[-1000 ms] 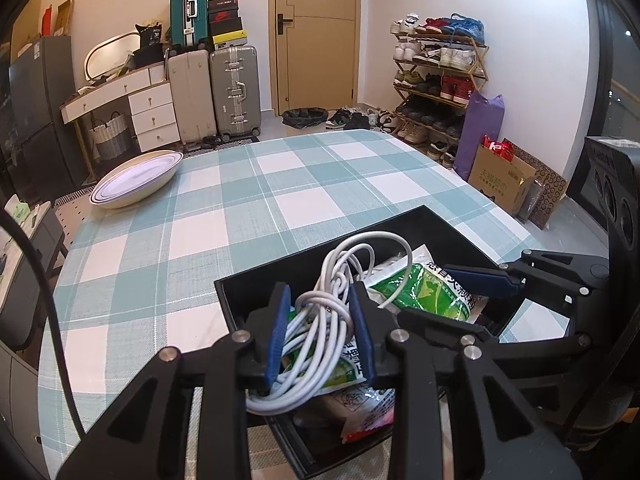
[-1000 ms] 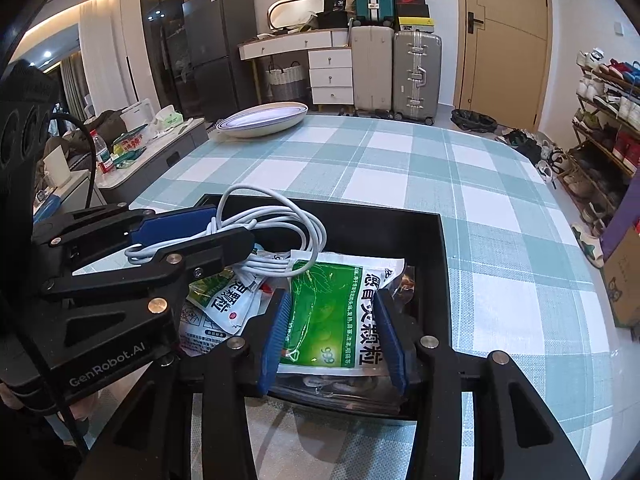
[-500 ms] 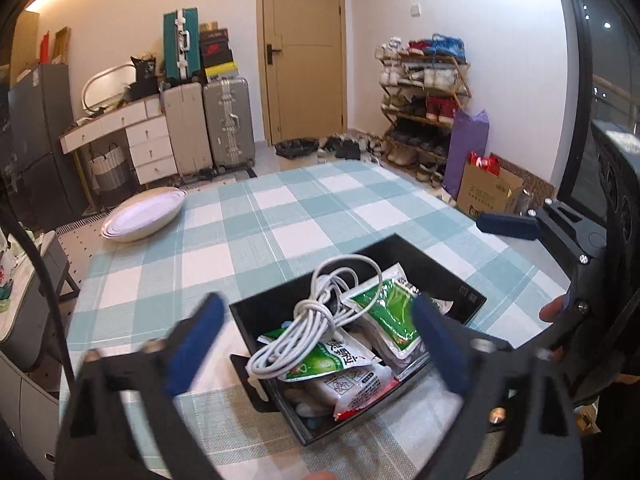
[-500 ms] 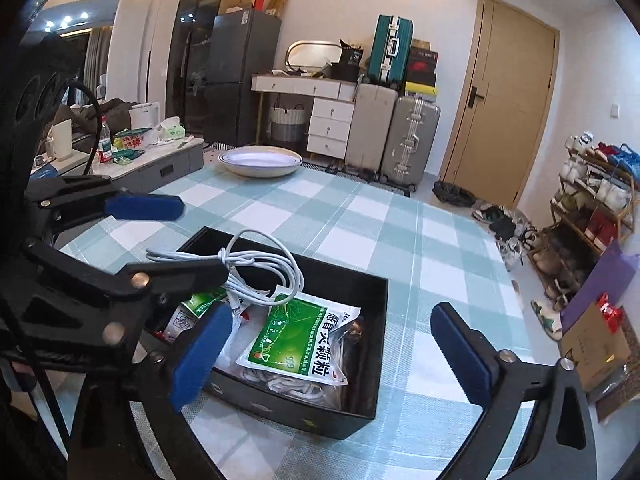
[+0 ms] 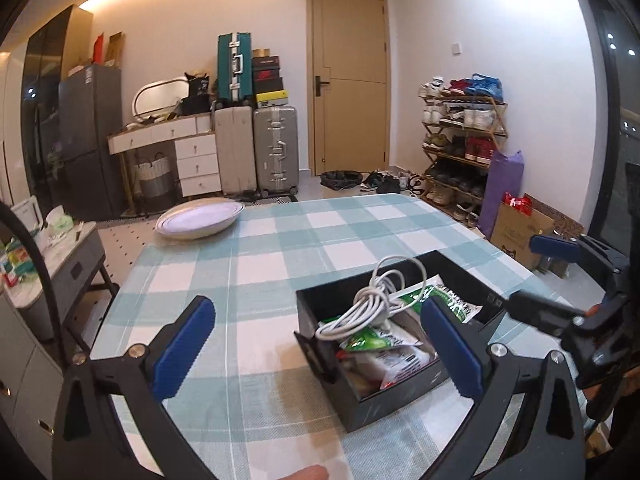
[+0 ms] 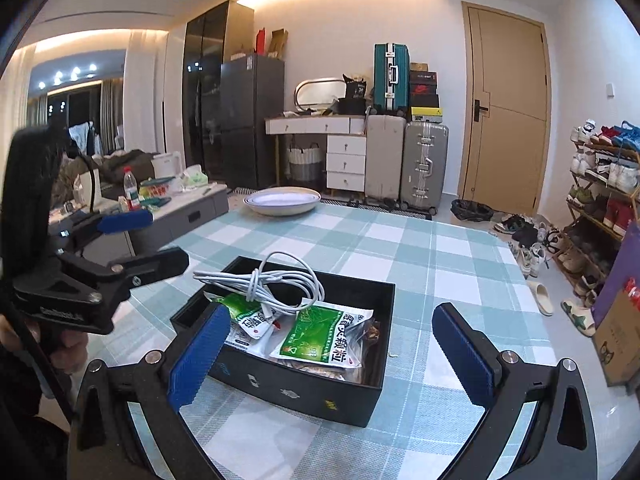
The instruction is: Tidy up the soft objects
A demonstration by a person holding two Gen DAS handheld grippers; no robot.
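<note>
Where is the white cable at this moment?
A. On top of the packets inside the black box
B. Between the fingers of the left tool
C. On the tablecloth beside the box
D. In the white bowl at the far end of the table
A: the white cable lies coiled on the green packets inside the black box, and both tools are open and empty.

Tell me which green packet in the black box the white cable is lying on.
The smaller green packet at the box's left side; the white cable crosses it. The larger green packet lies right of it.
</note>
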